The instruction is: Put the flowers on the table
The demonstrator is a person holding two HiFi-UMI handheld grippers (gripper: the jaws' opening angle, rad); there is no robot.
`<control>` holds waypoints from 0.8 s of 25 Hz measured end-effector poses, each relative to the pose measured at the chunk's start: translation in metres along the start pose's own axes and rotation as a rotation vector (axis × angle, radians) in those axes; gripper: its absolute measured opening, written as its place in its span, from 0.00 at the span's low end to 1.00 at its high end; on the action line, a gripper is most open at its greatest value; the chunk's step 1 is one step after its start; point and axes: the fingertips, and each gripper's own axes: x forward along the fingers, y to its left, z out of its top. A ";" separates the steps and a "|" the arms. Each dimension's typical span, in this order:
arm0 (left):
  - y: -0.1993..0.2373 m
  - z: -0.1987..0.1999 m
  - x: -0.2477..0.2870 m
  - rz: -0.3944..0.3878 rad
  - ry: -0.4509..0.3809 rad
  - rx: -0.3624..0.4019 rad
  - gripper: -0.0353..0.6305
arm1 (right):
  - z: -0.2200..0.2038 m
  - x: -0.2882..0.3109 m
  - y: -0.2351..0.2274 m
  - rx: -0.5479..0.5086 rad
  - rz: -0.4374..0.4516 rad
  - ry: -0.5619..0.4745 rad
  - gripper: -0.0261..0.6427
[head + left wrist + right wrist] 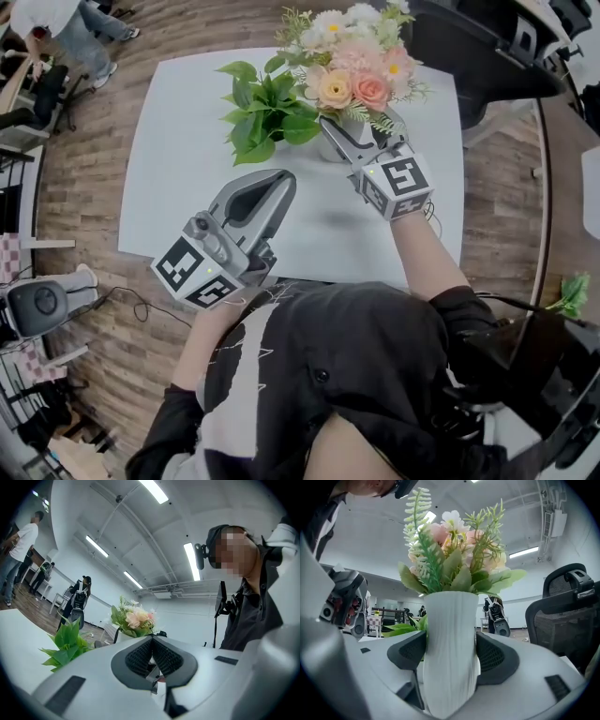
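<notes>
Right gripper [450, 656] is pinching the white ribbed vase [451, 634] at its waist, both pads pressed to its sides, and the flowers [354, 66] stand upright in it. In the head view we place the bouquet over the far part of the white table [178, 169], just beside a green leafy plant [264, 114]. We cannot tell whether the vase's base touches the tabletop. Left gripper [279, 183] hangs nearer the person, jaws pressed together on nothing. Our reading: the carry is nearly done. Seating the vase if it is not yet down, letting go and drawing clear are left.
</notes>
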 end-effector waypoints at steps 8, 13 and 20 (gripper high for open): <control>-0.003 0.009 -0.006 0.019 -0.012 0.026 0.07 | 0.000 0.000 0.001 -0.006 -0.003 0.016 0.54; -0.006 0.015 -0.008 0.022 -0.019 0.041 0.07 | 0.005 0.001 0.002 0.019 -0.001 0.023 0.54; -0.014 0.017 -0.014 0.037 -0.030 0.053 0.07 | 0.011 -0.005 0.005 0.032 0.029 0.009 0.55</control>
